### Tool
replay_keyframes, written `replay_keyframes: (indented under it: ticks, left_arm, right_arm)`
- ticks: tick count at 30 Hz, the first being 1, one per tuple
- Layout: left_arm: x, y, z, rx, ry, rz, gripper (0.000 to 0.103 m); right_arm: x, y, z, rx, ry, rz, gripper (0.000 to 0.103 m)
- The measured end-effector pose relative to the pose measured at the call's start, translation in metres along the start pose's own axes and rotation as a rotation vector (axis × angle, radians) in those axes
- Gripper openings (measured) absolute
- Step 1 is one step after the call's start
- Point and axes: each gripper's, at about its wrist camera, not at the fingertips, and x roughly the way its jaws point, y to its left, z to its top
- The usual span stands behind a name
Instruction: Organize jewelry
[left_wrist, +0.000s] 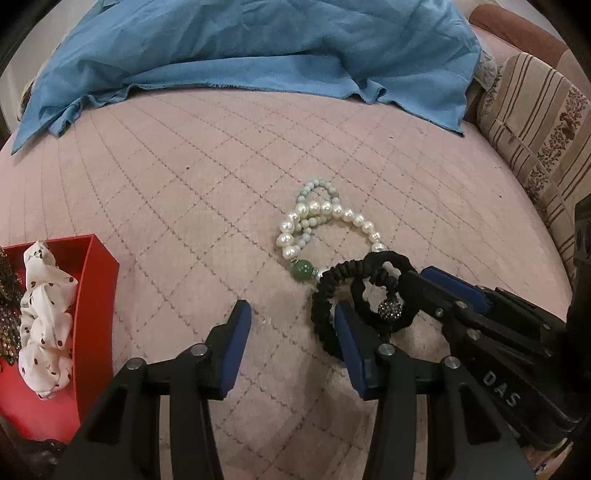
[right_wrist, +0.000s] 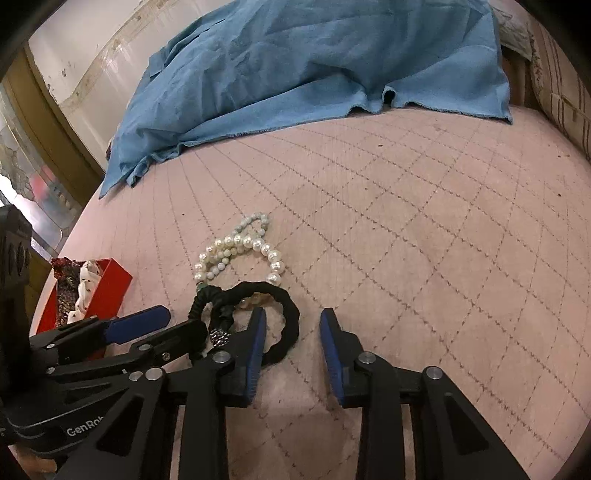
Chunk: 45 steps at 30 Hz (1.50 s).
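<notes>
1. Blue-padded jaws of the left gripper (left_wrist: 291, 325) stand apart, grasping nothing; its right pad sits against the black scrunchie (left_wrist: 334, 295), which lies ahead and to its right, the pearl bracelet (left_wrist: 325, 218) just beyond.
2. Far to its left waits the red box (left_wrist: 98, 295); judged the drop spot.
3. Right gripper (right_wrist: 291, 325), jaws parted and empty: the scrunchie (right_wrist: 284, 310) lies at its left pad.
4. Advice: shift leftward so both pads straddle one band only, clear of the pearls (right_wrist: 255, 247), before clenching.
</notes>
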Motion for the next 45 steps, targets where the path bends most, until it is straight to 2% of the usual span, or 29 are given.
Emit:
replay_keyframes:
  ticks: [1, 2, 3, 4, 11, 17, 23, 36, 45]
  left_arm:
    - [0.000, -0.002, -0.001, 0.005, -0.003, 0.014, 0.042]
    - [0.000, -0.004, -0.001, 0.014, -0.006, 0.037, 0.025]
    - [-0.001, -0.005, -0.002, 0.020, -0.007, 0.042, 0.017]
    - [-0.002, -0.006, -0.003, 0.017, 0.002, 0.015, 0.004]
    - [-0.031, -0.008, -0.014, 0.004, 0.000, -0.002, 0.004]
    - [-0.069, -0.009, -0.036, -0.016, -0.020, -0.051, 0.004]
    - [-0.106, -0.007, -0.062, -0.025, -0.055, -0.073, 0.004]
    - [-0.169, -0.003, -0.104, 0.040, -0.166, 0.037, 0.004]
    - [-0.192, 0.005, -0.118, 0.056, -0.212, 0.088, 0.005]
  right_arm:
    - [0.002, -0.001, 0.000, 0.004, 0.002, -0.005, 0.019]
    - [0.003, -0.002, 0.000, 0.008, 0.006, -0.009, 0.017]
    - [0.003, -0.003, 0.001, 0.010, 0.007, -0.006, 0.011]
    - [0.003, -0.003, 0.001, 0.012, 0.011, 0.003, 0.009]
    - [-0.013, -0.012, -0.006, 0.076, -0.011, -0.008, 0.007]
    - [-0.046, -0.020, -0.033, 0.177, -0.038, 0.010, 0.007]
    - [-0.074, -0.014, -0.052, 0.214, -0.056, 0.020, 0.007]
    - [-0.123, 0.045, -0.080, 0.113, -0.107, 0.034, 0.007]
    - [-0.141, 0.084, -0.091, 0.043, -0.126, 0.041, 0.007]
